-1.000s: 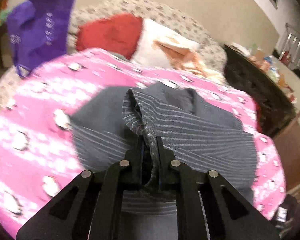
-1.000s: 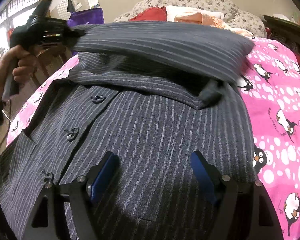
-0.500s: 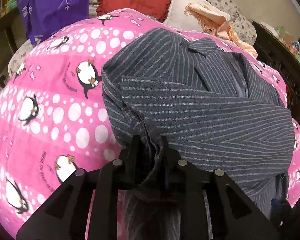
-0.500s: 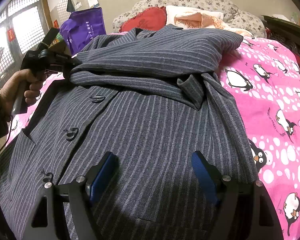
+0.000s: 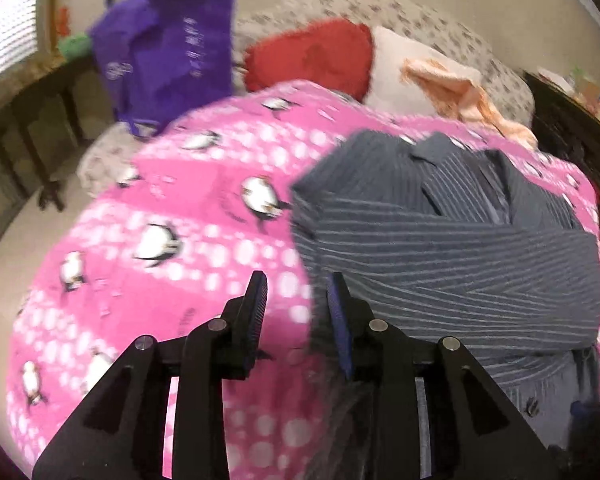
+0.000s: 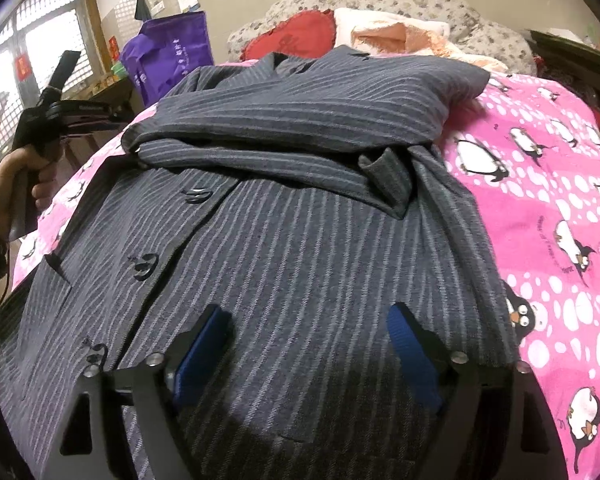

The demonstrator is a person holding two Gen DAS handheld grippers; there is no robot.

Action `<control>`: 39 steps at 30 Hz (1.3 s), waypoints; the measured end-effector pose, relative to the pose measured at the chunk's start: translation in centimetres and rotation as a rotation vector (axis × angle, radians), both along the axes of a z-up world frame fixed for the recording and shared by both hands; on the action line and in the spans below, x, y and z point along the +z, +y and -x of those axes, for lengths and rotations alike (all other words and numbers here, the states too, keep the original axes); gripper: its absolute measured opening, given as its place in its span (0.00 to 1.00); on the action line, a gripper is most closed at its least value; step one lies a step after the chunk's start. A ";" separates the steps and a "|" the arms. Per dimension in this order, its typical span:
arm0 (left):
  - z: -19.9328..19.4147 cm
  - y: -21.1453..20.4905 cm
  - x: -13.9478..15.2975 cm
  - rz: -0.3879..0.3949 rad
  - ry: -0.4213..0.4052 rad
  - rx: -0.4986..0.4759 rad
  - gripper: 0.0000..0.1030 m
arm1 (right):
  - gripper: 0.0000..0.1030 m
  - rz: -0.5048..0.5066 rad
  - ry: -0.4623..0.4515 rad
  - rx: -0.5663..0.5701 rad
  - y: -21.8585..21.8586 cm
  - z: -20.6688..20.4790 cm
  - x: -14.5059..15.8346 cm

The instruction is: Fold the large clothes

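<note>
A grey pinstriped jacket [image 6: 284, 248] lies front-up on a pink penguin blanket [image 6: 548, 184]. One sleeve [image 6: 308, 116] is folded across its chest. In the left wrist view the jacket [image 5: 452, 248] lies to the right of my left gripper [image 5: 296, 292], which is open and empty above the blanket [image 5: 172, 208] at the jacket's edge. My left gripper also shows in the right wrist view [image 6: 76, 116], hand-held, left of the sleeve end. My right gripper [image 6: 308, 324] is open wide and empty, low over the jacket's lower front.
A purple bag [image 5: 168, 56] hangs at the bed's far left by a dark table [image 5: 32, 120]. A red cushion [image 5: 312, 56], white pillow and peach cloth [image 5: 460, 92] lie at the head. Dark furniture [image 5: 572, 136] stands on the right.
My left gripper laid the sleeve across the jacket's chest, opened, let go of it and pulled back to the left. My right gripper has stayed still and open.
</note>
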State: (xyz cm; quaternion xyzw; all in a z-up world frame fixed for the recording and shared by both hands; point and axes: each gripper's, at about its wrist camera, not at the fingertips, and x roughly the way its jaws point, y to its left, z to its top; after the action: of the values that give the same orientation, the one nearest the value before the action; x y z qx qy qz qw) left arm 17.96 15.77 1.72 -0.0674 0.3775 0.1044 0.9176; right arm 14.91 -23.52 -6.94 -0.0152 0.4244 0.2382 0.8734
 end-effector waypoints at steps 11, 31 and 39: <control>-1.5 0.2 1.7 0.105 -0.044 -0.017 0.29 | 0.44 -0.117 -0.045 -0.073 1.7 -10.7 8.7; -5.3 -2.2 0.2 0.117 -0.066 -0.045 0.34 | 0.07 -0.055 -0.114 -0.286 -3.7 -15.9 9.2; -8.7 -4.0 -5.9 0.054 0.103 -0.078 0.49 | 0.08 0.075 0.051 -0.406 -4.0 -21.1 2.7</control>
State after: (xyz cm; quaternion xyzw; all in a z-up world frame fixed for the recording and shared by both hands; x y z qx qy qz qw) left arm 26.68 11.77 -4.22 -0.0721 0.4291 0.0616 0.8983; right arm 35.98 -27.53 -4.24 0.0442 0.4494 0.0419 0.8913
